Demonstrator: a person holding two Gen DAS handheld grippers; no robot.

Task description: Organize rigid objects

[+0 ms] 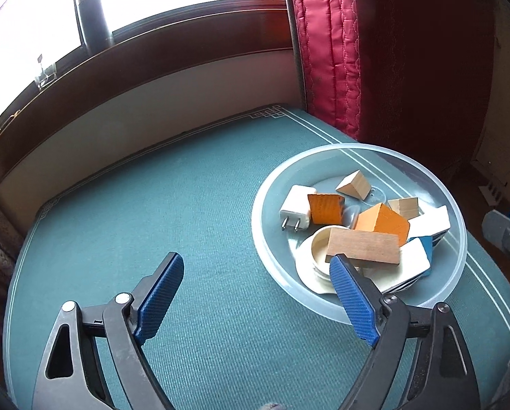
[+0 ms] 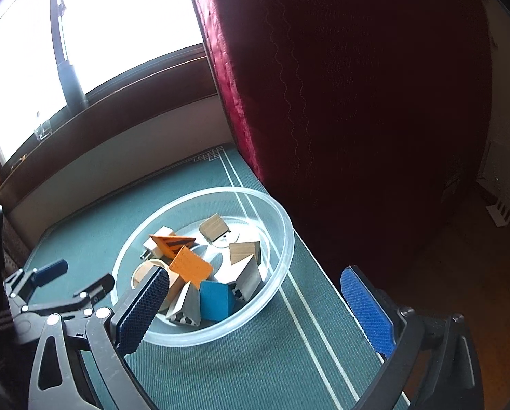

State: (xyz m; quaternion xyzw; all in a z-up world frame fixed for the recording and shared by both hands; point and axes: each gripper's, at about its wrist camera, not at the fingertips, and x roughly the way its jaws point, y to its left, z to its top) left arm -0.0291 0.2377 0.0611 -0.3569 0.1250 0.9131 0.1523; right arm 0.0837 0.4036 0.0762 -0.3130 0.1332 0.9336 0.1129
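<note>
Apparently sorting nearly done: blocks (image 1: 381,222), charger (image 1: 294,210) piled in clear bowl (image 2: 285,229) on green worktop (image 1: 186,205). Left claw (image 1: 258,294) wide, empty; right claw (image 2: 255,307) wide, empty. Next: check for strays, withdraw.

You're in a home, by the look of it. A quilted red curtain (image 1: 326,51) hangs beside a wood-framed window (image 1: 173,10). A green cloth covers the tabletop (image 1: 152,212).
</note>
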